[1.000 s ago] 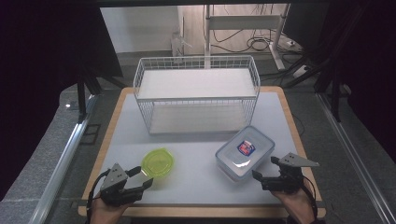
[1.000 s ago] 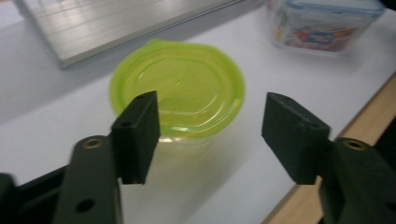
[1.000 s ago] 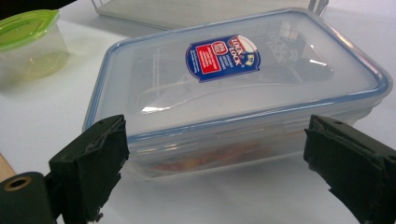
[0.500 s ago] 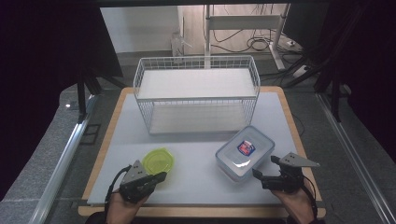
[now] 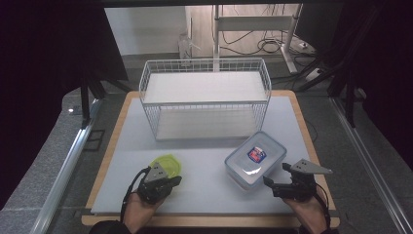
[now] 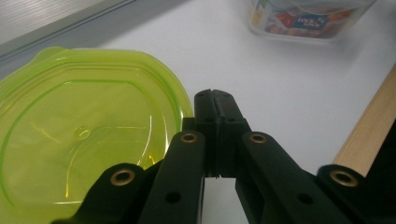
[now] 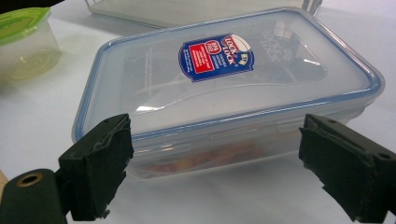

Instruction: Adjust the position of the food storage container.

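A round tub with a yellow-green lid (image 5: 166, 163) (image 6: 84, 140) sits at the front left of the white mat. My left gripper (image 5: 176, 180) (image 6: 215, 99) lies low beside the tub's near right edge, shut with nothing between its jaws. A clear rectangular box with a blue-rimmed lid and a red and blue label (image 5: 255, 157) (image 7: 224, 93) stands at the front right. My right gripper (image 5: 276, 174) (image 7: 222, 172) is open just in front of the box. Its pads (image 7: 100, 163) stand off either near corner without touching. The green tub (image 7: 25, 42) is also seen beyond the box.
A white wire shelf rack (image 5: 204, 97) stands across the back of the mat. The white mat (image 5: 204, 161) lies on a wooden board whose edge (image 6: 364, 140) runs close to my left gripper. Dark floor and cables lie beyond the table.
My left hand has slid right, up to the green tub, and its jaws have come together. The right hand and the clear box have kept still.
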